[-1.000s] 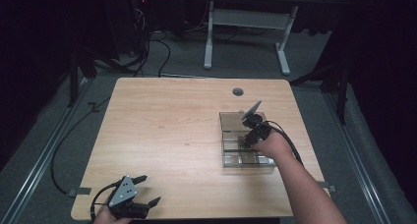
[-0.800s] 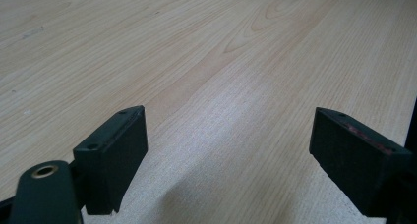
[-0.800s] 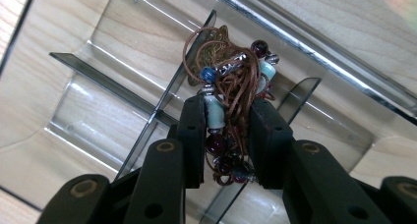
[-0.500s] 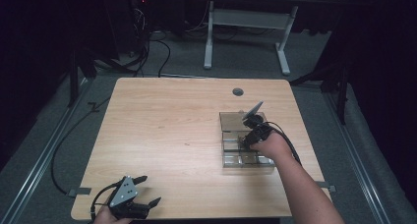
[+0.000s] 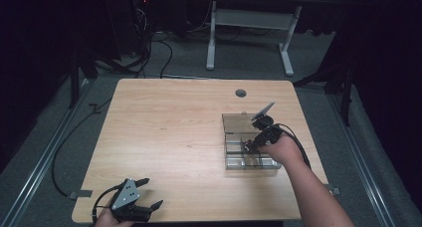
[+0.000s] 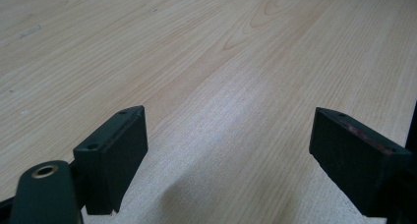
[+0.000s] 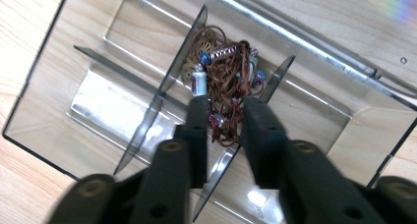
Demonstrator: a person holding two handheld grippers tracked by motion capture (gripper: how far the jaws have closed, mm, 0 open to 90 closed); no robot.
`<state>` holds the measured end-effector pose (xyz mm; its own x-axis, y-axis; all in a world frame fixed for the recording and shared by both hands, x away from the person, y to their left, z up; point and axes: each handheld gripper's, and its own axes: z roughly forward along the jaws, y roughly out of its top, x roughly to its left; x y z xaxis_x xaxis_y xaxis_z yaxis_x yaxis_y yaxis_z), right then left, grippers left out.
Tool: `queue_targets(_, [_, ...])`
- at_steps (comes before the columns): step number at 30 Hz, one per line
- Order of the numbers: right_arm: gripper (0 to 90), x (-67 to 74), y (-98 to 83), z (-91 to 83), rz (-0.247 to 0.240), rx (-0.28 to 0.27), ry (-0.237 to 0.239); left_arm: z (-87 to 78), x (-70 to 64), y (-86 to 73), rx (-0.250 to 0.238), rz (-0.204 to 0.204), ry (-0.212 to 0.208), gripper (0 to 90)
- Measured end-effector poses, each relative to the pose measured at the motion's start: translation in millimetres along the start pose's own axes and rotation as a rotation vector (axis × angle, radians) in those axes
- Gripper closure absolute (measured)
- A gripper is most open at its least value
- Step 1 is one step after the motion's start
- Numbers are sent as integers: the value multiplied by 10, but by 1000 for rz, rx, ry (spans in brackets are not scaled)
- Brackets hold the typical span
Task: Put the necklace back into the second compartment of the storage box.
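step: lifting beaded leather cord bundle (image 7: 223, 81) from middle cell of clear divided organizer box (image 5: 234, 121) | right gripper (image 7: 220, 117): jaws just closing, pinching cord strands | left gripper (image 5: 148, 193): spread wide, empty, well left of box | advice: pull straight up, clear the dividers, watch trailing loops.
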<state>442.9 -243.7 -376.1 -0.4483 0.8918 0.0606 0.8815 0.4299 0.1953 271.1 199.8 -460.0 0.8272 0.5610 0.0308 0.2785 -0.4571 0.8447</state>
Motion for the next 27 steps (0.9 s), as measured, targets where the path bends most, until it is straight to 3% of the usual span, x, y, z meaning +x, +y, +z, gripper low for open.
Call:
queue_targets(6, [872,10,46,120,-9,16,-33,-2,1,-1,-1,-1,1,150])
queue_targets(14, [873,-11,97,257,-7,46,-29,-4,7,-3,-5,-8,-3,151])
queue_targets(22, [850,1,105,249,-5,45,-30,-5,7,-3,-6,-8,-2,151])
queue_targets(27, [815,-12,75,127,23,15,-6,-5,8,-3,-6,-9,1,151])
